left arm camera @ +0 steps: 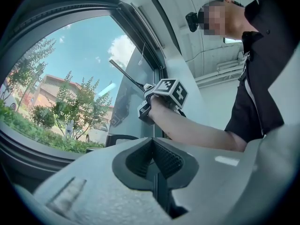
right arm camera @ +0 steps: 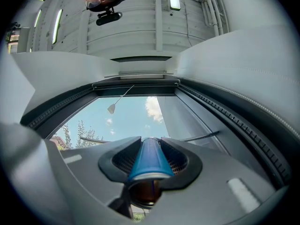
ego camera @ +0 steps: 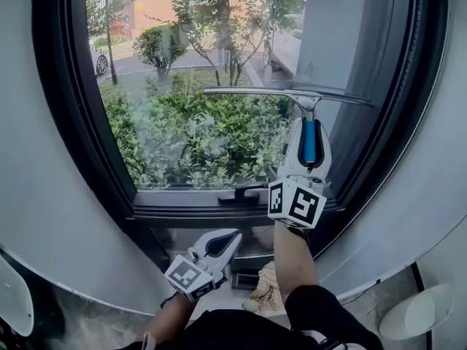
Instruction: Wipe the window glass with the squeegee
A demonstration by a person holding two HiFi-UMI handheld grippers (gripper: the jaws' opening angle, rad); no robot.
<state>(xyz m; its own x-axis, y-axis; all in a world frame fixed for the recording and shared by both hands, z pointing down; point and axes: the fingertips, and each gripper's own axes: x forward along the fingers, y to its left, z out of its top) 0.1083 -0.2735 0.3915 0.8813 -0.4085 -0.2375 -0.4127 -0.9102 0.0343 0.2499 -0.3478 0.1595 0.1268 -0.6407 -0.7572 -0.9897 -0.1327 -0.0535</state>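
Observation:
My right gripper (ego camera: 309, 143) is shut on the blue handle (ego camera: 310, 140) of the squeegee, held upright against the window glass (ego camera: 197, 86). The squeegee's long blade (ego camera: 286, 93) lies almost level across the right half of the pane, about mid-height. In the right gripper view the blue handle (right arm camera: 149, 159) sits clamped between the jaws, with the blade's ends (right arm camera: 202, 136) showing to either side. My left gripper (ego camera: 219, 244) hangs low below the sill, shut and holding nothing; in the left gripper view its jaws meet at the tips (left arm camera: 153, 146).
A dark window frame (ego camera: 66, 100) rings the glass, with a black latch handle (ego camera: 243, 192) on the lower rail. Grey walls flank both sides. A crumpled cloth (ego camera: 267, 289) lies on the floor below. Bushes and a street show outside.

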